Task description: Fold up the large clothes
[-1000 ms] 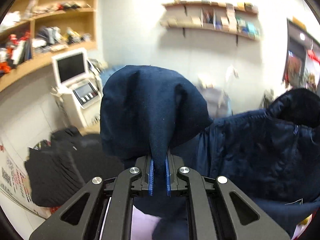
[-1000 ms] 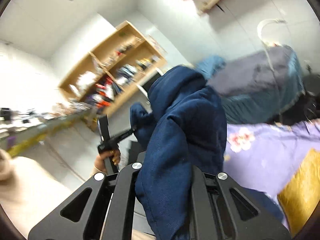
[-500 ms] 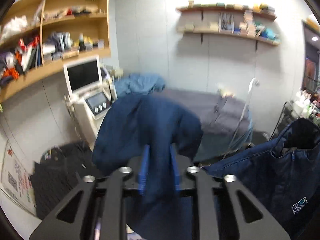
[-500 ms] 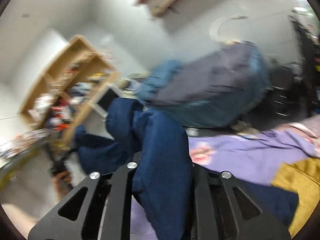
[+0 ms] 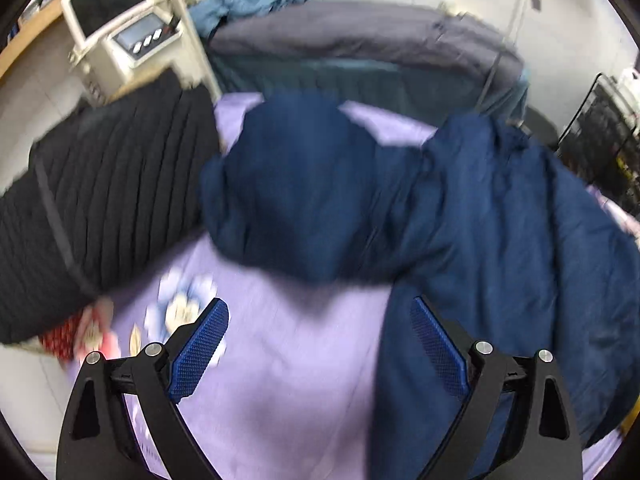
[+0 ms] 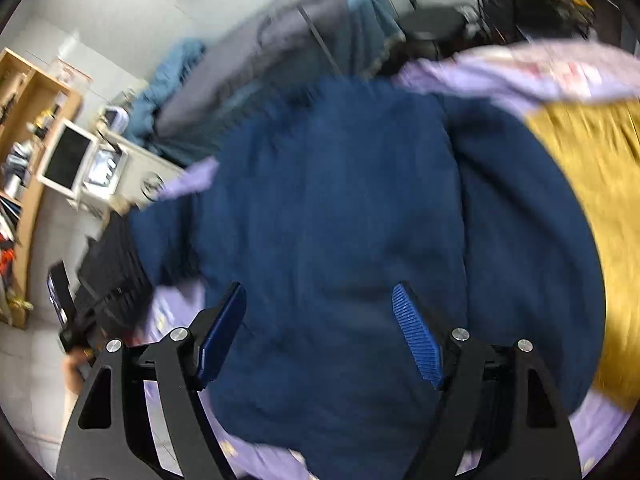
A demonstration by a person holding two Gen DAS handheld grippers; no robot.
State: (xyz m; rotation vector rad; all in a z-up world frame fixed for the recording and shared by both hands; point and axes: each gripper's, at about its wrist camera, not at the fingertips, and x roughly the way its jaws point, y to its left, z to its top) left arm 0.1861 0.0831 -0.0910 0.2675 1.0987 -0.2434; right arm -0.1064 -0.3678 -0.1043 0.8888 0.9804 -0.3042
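Observation:
A large navy blue jacket (image 5: 460,216) lies spread on a lilac flowered sheet (image 5: 288,380); it also fills the right wrist view (image 6: 352,220). My left gripper (image 5: 318,344) is open and empty, above the sheet at the jacket's near edge. My right gripper (image 6: 318,340) is open and empty, hovering just above the jacket. Both views are motion-blurred.
A black pleated garment (image 5: 100,200) lies left of the jacket. A mustard yellow cloth (image 6: 592,200) lies to its right. A grey-covered bed (image 5: 360,40) and a white monitor cart (image 5: 116,28) stand behind. Wooden shelves (image 6: 24,128) line the left wall.
Both grippers held the jacket up in the air, then swung it down onto the sheet and opened, letting it go. The jacket now lies flat.

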